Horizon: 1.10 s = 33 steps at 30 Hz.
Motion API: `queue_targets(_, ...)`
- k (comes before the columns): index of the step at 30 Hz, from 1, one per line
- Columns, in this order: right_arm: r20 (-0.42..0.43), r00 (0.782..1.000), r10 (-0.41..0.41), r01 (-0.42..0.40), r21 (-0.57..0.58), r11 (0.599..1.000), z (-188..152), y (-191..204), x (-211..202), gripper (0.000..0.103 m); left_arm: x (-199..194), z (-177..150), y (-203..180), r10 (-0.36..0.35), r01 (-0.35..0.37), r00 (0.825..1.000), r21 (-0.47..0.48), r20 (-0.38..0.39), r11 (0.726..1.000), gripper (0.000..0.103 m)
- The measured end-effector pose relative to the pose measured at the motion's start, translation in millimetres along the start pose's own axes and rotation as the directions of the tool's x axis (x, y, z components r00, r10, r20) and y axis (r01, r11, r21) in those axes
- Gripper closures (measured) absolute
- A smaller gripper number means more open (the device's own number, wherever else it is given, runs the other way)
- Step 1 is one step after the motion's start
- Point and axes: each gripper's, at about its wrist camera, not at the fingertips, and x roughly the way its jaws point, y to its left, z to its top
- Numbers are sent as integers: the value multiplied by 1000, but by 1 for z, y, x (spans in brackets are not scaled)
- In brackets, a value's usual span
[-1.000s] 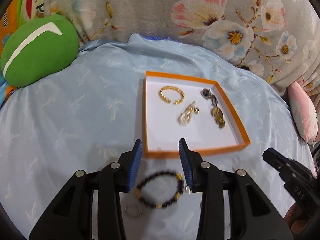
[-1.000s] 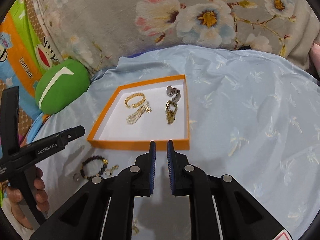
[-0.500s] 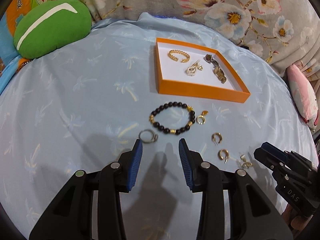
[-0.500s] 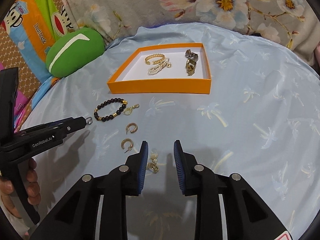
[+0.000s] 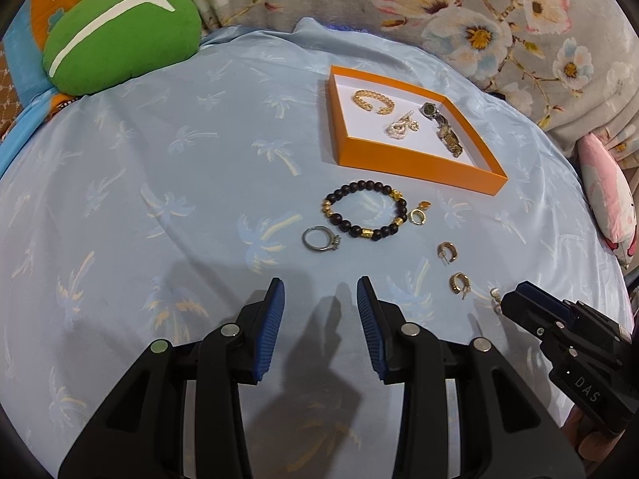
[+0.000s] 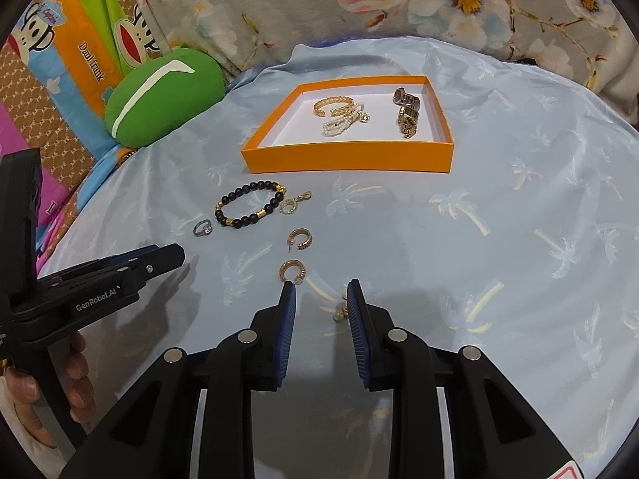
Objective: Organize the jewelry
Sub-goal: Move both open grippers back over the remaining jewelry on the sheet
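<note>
Both views have pulled back from the orange box point(image 6: 347, 157) since a second ago, so the loose pieces now lie ahead of your tongs, not under them. Right tongs point(image 6: 320, 293) have just been opening: jaws narrowly parted, a small pearl earring point(image 6: 340, 313) on the cloth between them, hard against the right pad, not pinched as far as I can tell. Left tongs point(image 5: 319, 291) part-open, nothing between the jaws.

Still outside the box, on the blue palm-print cloth point(image 5: 159, 183): black bead bracelet point(image 5: 365, 209), silver ring point(image 5: 319, 238) just beside it, gold charm point(image 5: 419, 213) at its other side, two gold hoop earrings point(image 5: 447, 251) point(image 5: 459, 283) nearer you. Already in the box: gold cuff point(image 5: 373, 100), pearl piece point(image 5: 401, 127), watch point(image 5: 443, 129).

Looks like you're lined up for the pearl earring. It's tiny and off-centre in the jaws; centre before closing or it'll likely skid on that slick fabric. Roughly half the sorting remains.
</note>
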Motion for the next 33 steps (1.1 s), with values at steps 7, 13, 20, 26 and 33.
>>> queue_targets(7,-12,1000,-26,26,1,1000,1,-1,3,77,-2,10,4,-8,9,1000,-9,16,1000,63)
queue_targets(13,-14,999,-41,41,4,999,-3,-7,1,77,-2,21,5,-20,20,999,-19,33,1000,57)
queue_targets(20,-30,997,-71,71,-7,997,-13,-15,0,74,2,15,7,-17,17,1000,-19,14,1000,57)
queue_targets(26,-35,997,-68,67,-6,998,-13,-14,7,74,6,11,3,-23,23,1000,-10,-1,1000,57)
queue_targets(33,-28,997,-74,74,-24,997,-10,-9,13,82,5,11,3,-26,26,1000,-9,0,1000,57)
